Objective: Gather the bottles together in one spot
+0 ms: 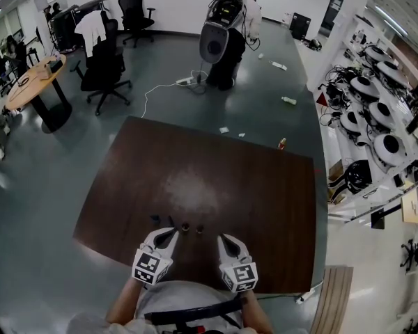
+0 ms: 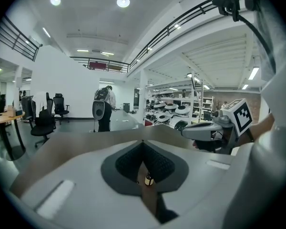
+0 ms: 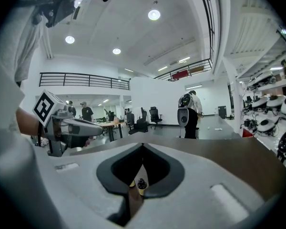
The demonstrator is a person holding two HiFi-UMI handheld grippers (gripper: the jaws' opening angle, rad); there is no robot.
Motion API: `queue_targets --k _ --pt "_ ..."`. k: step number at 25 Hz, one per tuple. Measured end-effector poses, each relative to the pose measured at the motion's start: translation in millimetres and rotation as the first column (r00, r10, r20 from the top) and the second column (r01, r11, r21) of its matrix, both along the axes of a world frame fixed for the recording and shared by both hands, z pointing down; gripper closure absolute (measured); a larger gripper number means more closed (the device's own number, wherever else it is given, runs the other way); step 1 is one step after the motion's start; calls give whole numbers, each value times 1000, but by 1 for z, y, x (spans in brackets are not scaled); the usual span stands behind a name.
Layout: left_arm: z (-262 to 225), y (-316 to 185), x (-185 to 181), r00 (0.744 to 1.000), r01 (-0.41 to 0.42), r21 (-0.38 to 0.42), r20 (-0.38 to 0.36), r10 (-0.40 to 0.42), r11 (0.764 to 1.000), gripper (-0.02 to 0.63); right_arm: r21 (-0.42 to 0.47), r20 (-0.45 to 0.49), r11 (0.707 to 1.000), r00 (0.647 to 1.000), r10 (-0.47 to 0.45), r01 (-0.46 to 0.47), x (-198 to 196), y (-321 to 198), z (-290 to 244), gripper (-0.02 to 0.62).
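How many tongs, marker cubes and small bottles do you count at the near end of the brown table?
Left tongs and right tongs: 2
Marker cubes: 2
Small bottles: 4, though they show very small
Total: 8

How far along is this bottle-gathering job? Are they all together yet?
Partly. Two small bottles already stand side by side near the table's front edge. Nothing is in hand: left gripper and right gripper are shut and empty. What looks like another bottle at the far edge is left to fetch.
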State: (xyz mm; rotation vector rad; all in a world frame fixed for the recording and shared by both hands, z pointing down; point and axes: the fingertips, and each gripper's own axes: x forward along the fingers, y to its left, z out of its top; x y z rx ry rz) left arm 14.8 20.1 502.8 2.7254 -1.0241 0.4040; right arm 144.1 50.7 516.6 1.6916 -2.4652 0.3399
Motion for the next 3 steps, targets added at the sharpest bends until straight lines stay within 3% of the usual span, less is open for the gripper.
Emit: queue_targets --k 3 --pt "-1 -1 0 1000 -1 -1 1 1 1000 604 -6 -1 1000 1000 2 -2 0 0 2 594"
